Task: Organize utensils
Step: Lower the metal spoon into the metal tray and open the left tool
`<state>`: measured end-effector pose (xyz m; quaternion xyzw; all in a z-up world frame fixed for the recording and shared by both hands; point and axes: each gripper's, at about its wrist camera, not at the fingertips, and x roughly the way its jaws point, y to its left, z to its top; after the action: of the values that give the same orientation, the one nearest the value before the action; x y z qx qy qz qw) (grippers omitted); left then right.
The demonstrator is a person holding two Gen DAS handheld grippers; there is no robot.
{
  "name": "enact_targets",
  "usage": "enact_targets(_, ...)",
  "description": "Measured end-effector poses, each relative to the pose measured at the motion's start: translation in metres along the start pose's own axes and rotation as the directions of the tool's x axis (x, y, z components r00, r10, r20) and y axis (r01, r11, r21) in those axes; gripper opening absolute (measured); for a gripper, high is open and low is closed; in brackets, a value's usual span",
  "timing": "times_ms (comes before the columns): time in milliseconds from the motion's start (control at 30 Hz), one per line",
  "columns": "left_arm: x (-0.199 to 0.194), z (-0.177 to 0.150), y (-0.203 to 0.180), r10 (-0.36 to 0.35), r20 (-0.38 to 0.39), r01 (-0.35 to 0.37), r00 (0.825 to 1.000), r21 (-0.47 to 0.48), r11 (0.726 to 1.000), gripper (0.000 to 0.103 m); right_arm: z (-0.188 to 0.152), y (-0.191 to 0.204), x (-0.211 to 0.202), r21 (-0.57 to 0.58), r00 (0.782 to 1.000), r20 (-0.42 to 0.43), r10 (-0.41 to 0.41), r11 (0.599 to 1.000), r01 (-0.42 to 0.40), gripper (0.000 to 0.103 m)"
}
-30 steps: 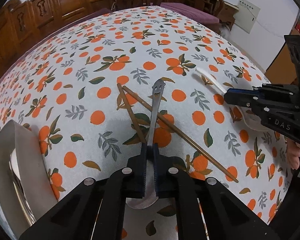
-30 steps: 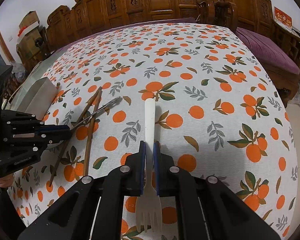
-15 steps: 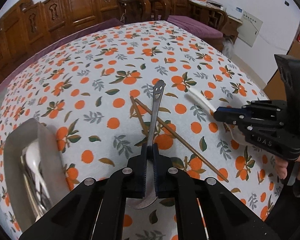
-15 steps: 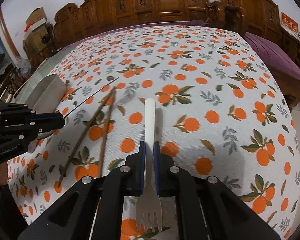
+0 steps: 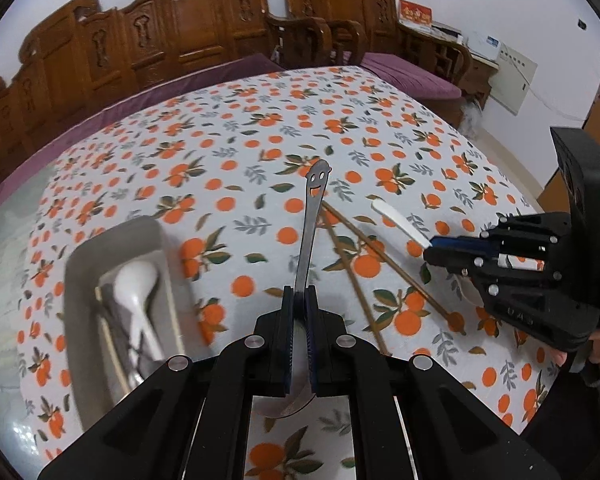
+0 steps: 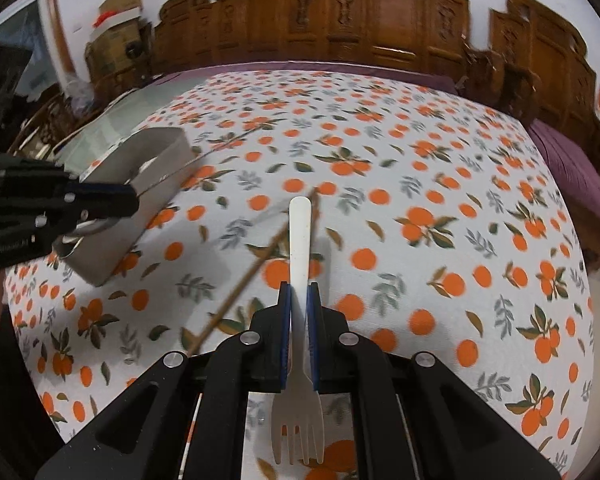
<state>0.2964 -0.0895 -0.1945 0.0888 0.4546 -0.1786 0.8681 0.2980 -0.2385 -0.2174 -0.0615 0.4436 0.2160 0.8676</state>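
We had the left tongs clenched on a metal spoon, the right tongs on a white fork, with chopsticks at two o'clock and a grey tray at nine on the worktop.

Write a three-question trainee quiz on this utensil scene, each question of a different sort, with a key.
1. True or false: the left gripper is shut on a metal spoon.
2. Multiple choice: what does the right gripper hold? A) a white fork B) a knife C) a ladle
3. Fill in: the chopsticks lie on the ____, not in the grey tray.

Key: 1 true. 2 A. 3 tablecloth. The tray already holds a white spoon.
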Motion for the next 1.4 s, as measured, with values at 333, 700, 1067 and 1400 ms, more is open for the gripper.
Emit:
enact_targets(333,-0.019,-0.016,0.035,0.062,0.014,-0.062,0.998,-0.045,0.997,0.005,0.005,0.039,-0.007,-0.082,0.999,0.018,0.043,0.996,-0.041,0.009)
enact_targets(700,-0.022,-0.027,0.073,0.111,0.009,-0.11,0.994,-0.104,0.988,0.005,0.007,0.069,-0.015,-0.14,0.997,0.032,0.069,0.988,-0.063,0.009)
enact_targets(1067,-0.012,-0.054,0.111,0.144,-0.012,-0.144,0.989,-0.183,0.972,0.005,0.006,0.086,-0.019,-0.172,0.995,0.056,0.084,0.982,-0.073,0.009)
enact_targets(1400,-0.002,-0.069,0.125,0.16,-0.029,-0.162,0.987,-0.224,0.961,0.005,0.005,0.098,-0.011,-0.174,0.995,0.06,0.082,0.982,-0.07,0.009)
